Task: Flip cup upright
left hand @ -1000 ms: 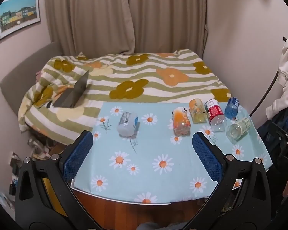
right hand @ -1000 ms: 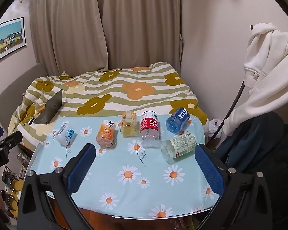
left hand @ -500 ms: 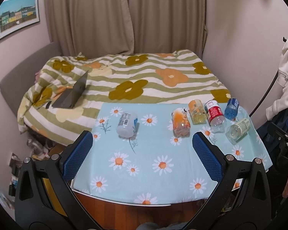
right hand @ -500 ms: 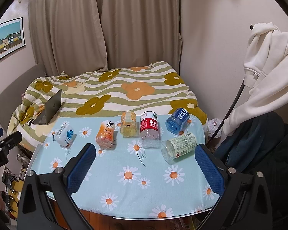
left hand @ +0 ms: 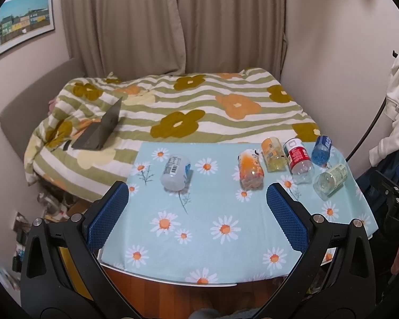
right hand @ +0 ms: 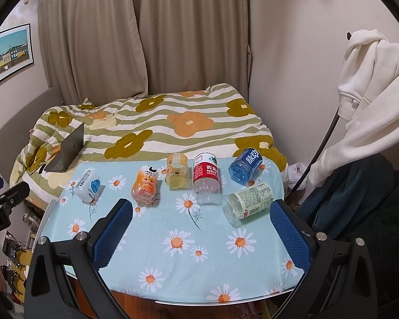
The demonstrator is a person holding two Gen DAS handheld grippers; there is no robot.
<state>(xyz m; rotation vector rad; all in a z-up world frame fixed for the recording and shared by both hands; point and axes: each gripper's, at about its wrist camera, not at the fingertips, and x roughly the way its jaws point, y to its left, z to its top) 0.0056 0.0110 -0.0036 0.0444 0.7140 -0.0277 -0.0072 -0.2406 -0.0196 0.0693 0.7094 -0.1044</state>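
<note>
Both pairs of tongs were held wide apart and empty above the near edge of the tabletop (left hand: pixel 173 263), the left tongs (left hand: pixel 196 199) and the right tongs (right hand: pixel 202 218) each well short of any cup. Six cups were seen lying on their sides on the daisy cloth: a white cup (left hand: pixel 175 172) ahead of the left tongs and slightly left of their centre line, an orange cup (left hand: pixel 250 171) ahead and to the right, and, ahead of the right tongs, a yellow cup (right hand: pixel 176 170), a red-labelled cup (right hand: pixel 206 178), a blue cup (right hand: pixel 244 166) farther right, and a pale green-labelled cup (right hand: pixel 248 203) nearest, just beside the right finger. Several risks were judged likely. The cups were round, so a nudge from one finger before closure could set a cup rolling, perhaps off the far edge onto the bed (left hand: pixel 199 111). The yellow and red-labelled cups lay close together, so a neighbour could be struck by a finger. Thin clear plastic could be crushed by a hard squeeze, and the cloth could be dragged by low fingers.
</note>
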